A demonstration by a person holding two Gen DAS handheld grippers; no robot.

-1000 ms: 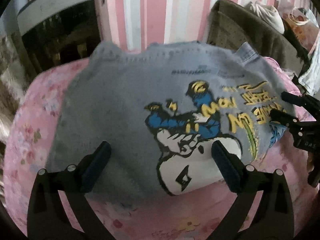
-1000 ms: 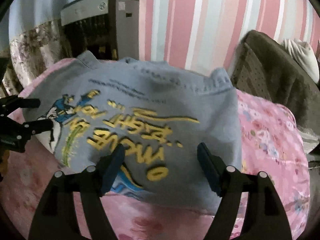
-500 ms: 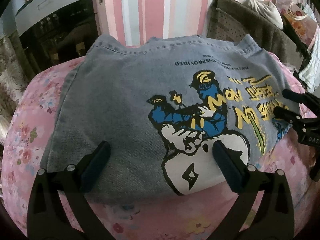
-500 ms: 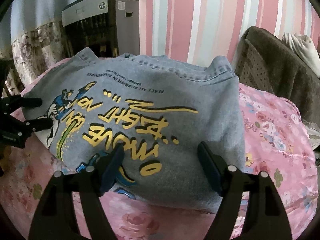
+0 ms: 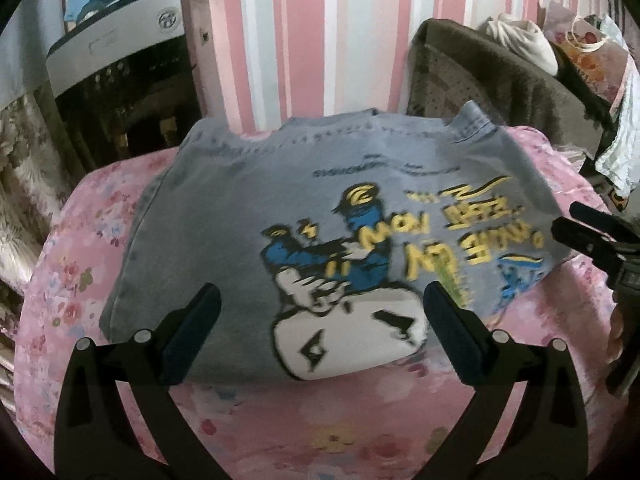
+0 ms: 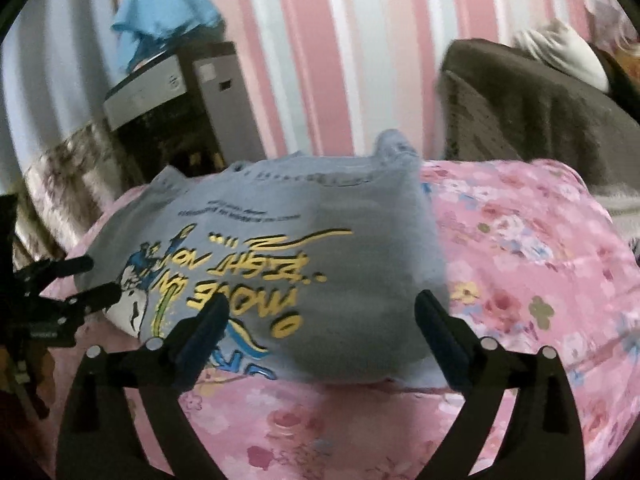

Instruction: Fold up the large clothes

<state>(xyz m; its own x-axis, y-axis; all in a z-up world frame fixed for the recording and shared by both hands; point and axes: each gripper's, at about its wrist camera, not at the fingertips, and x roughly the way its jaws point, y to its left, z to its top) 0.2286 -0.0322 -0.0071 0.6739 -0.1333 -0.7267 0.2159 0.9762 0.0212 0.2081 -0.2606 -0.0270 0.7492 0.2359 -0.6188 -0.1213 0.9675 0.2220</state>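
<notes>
I see the folded denim garment (image 5: 304, 216) lying flat in a rough rectangle on the pink floral bedspread (image 5: 320, 432), its washed grey-blue cloth printed with a blue-and-white cartoon figure and scrawly yellow lettering, a stitched hem running along its far edge at twelve o'clock. My left gripper (image 5: 320, 324) hangs over the near edge of the garment with its jaws wide apart and nothing between the dark padded fingers (image 5: 192, 332); the cloth lies below them, not pinched. My right gripper (image 6: 320, 320) has just been spreading its jaws and now holds them wide too, the fabric's rounded near corner beneath the gap and not clamped by either finger. In the right wrist view the left gripper shows at nine o'clock, its black fingers at the garment's left edge; in the left wrist view the right gripper shows at three o'clock. Beyond the bed stands a wall of pink and white stripes (image 5: 304, 32), a dark fuzzy blanket (image 5: 500, 80) heaped at two o'clock, and a grey boxy appliance (image 6: 176, 92) at ten o'clock with blue cloth (image 6: 164, 16) on top. Both views are slightly blurred.
</notes>
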